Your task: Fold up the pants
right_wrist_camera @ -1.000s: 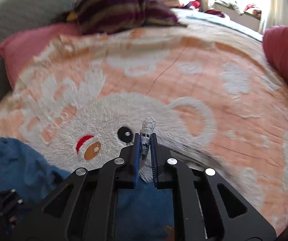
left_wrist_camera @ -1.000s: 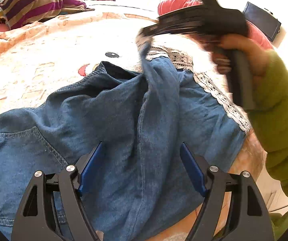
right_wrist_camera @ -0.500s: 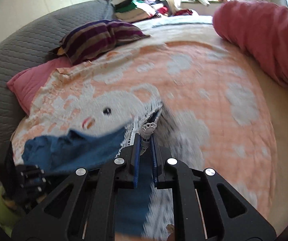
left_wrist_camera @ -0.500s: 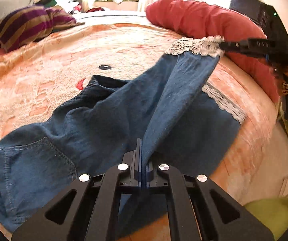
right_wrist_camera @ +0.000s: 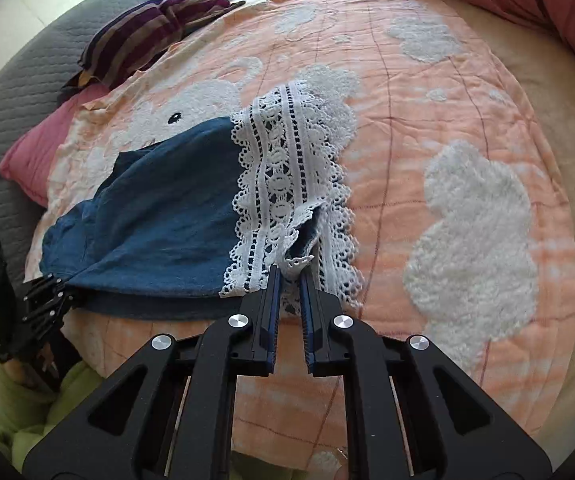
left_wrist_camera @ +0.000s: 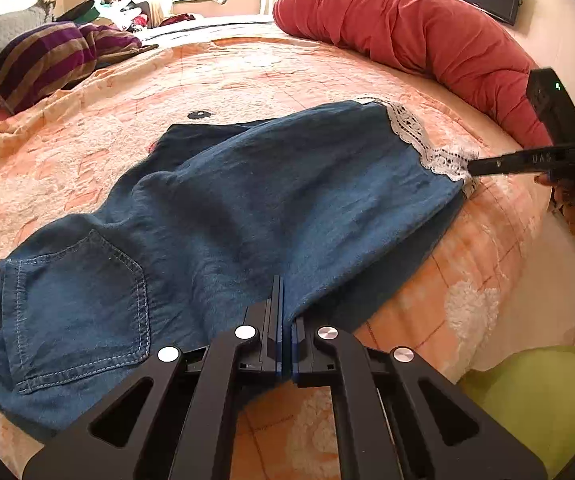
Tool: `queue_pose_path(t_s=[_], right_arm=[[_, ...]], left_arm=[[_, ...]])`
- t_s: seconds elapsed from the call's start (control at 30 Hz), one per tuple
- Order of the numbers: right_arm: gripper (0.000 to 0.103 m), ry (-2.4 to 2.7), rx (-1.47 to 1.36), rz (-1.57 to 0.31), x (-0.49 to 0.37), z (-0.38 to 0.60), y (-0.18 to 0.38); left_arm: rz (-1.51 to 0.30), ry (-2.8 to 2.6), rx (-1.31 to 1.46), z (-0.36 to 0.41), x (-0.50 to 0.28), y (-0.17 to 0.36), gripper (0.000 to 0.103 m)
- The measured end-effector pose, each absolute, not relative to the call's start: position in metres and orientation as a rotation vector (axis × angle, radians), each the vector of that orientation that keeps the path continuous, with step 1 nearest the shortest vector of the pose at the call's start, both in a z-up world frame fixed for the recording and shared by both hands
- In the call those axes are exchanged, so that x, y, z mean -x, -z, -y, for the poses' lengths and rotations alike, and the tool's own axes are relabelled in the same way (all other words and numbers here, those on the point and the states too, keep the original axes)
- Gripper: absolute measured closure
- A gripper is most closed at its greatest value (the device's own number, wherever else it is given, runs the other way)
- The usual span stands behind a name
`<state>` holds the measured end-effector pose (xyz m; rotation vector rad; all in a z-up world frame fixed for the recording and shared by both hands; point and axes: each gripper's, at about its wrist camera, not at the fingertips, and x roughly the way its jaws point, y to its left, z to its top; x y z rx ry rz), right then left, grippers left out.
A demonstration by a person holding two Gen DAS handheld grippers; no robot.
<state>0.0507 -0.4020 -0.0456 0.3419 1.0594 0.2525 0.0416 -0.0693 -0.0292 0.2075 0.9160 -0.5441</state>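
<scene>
The left hand-held gripper (left_wrist_camera: 286, 300) has its blue-padded jaws pressed together on the near edge of the pants (left_wrist_camera: 247, 208), at about mid-length. The right hand-held gripper (right_wrist_camera: 289, 280) pinches the white lace hem (right_wrist_camera: 283, 184) at the leg end, with a fold of lace caught between its jaws, which stand slightly apart around the fabric. In the left wrist view that same gripper (left_wrist_camera: 475, 168) reaches in from the right to the lace corner. The blue denim pants lie across the bed on an orange blanket (left_wrist_camera: 287, 76) with white fleecy patches; one leg appears folded over the other, though the lower layer mostly hides. A back pocket (left_wrist_camera: 79, 300) shows near left. A red bolster (left_wrist_camera: 407, 36) lies at the far right, a striped pillow (left_wrist_camera: 39, 60) at the far left
</scene>
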Motion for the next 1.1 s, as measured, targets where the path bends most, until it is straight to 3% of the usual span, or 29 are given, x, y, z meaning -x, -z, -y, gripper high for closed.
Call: queue_pose_path(t_s=[0.4,0.43,0.47,0.5,0.57,0.63,0.9,1.1], right_arm=[[0.095,-0.203,-0.332,-1.103,-0.046,0.415,0.056],[0.089,-0.174,-0.313,-1.089,-0.045,0.419,0.050],[0.087,-0.138,-0.274,-1.058,-0.044,0.421,0.041],[0.086,-0.116,-0.225,-1.005,-0.043,0.422,0.028],[0.082,-0.130,-0.192,-0.941,-0.042,0.419,0.014],[0.070,-0.195,-0.152,-0.905,-0.046,0.404,0.007],[0.060,-0.373,-0.060,-0.982,-0.079,0.349,0.039],[0.057,-0.379,-0.049,-1.029,-0.079,0.350,0.058]], left_arm=[[-0.959,0.568,-0.269,0.082,-0.041,0.040,0.094],[-0.960,0.572,-0.259,0.081,-0.041,0.040,0.090],[-0.963,0.578,-0.249,0.079,-0.041,0.039,0.076],[-0.965,0.585,-0.243,0.077,-0.039,0.037,0.052],[-0.955,0.606,-0.219,0.072,-0.033,0.030,0.034],[-0.929,0.611,-0.188,0.062,-0.027,0.020,0.034],[-0.815,0.216,0.053,-0.056,-0.027,-0.029,0.010],[-0.898,-0.055,0.243,-0.131,-0.044,-0.001,0.005]])
